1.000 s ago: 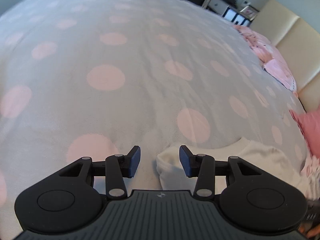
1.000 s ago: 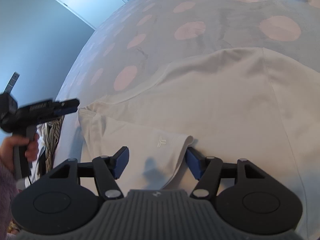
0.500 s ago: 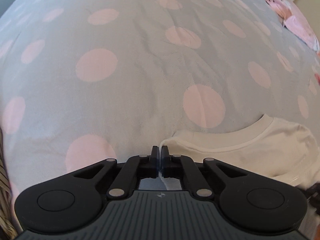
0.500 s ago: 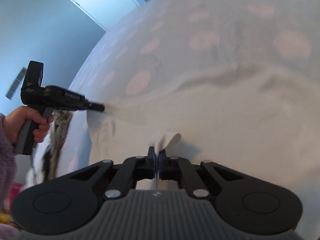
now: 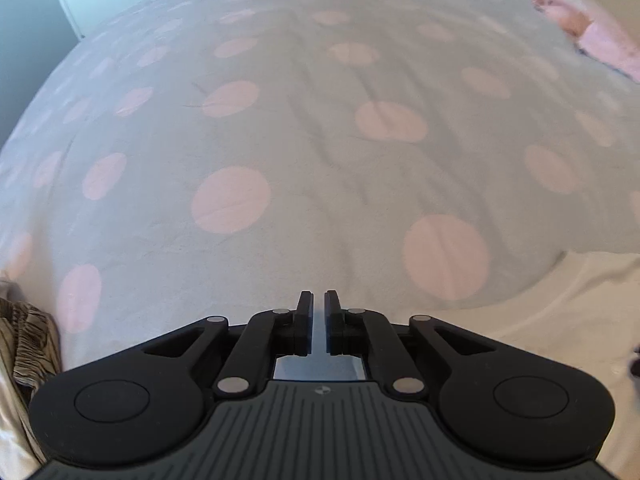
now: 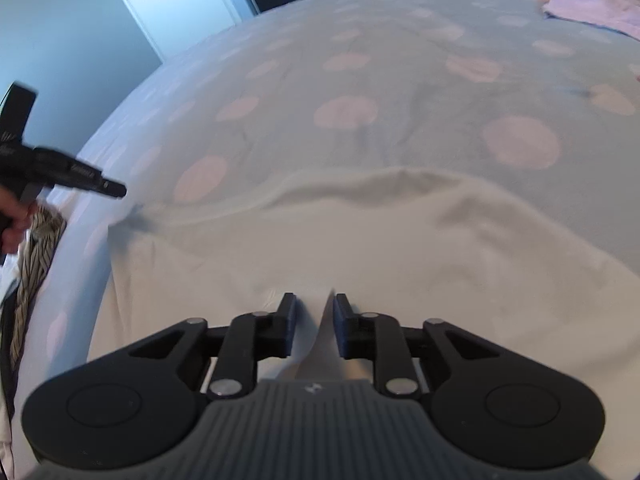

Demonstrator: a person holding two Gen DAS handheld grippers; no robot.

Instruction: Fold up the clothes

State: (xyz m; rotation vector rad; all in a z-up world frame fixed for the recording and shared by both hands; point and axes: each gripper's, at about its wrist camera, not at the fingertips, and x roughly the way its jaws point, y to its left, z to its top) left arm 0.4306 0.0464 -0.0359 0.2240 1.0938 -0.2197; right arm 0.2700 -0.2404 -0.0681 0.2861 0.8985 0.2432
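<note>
The cream T-shirt [image 6: 360, 248] lies rumpled on the near part of the bed's grey, pink-dotted cover [image 6: 400, 80], its far edge raised in a soft ridge. The right gripper [image 6: 313, 300] has just been opening its jaws, a fold of shirt still between them but no longer pinched. The left gripper [image 5: 316, 298], its jaws also parting slightly, holds nothing above the cover near the shirt's left corner.

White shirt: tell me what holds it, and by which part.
Nothing grips the shirt. Both pairs of jaws have just been opening: a loose fold of its near edge stands inside the right gripper; the left gripper is empty.
</note>
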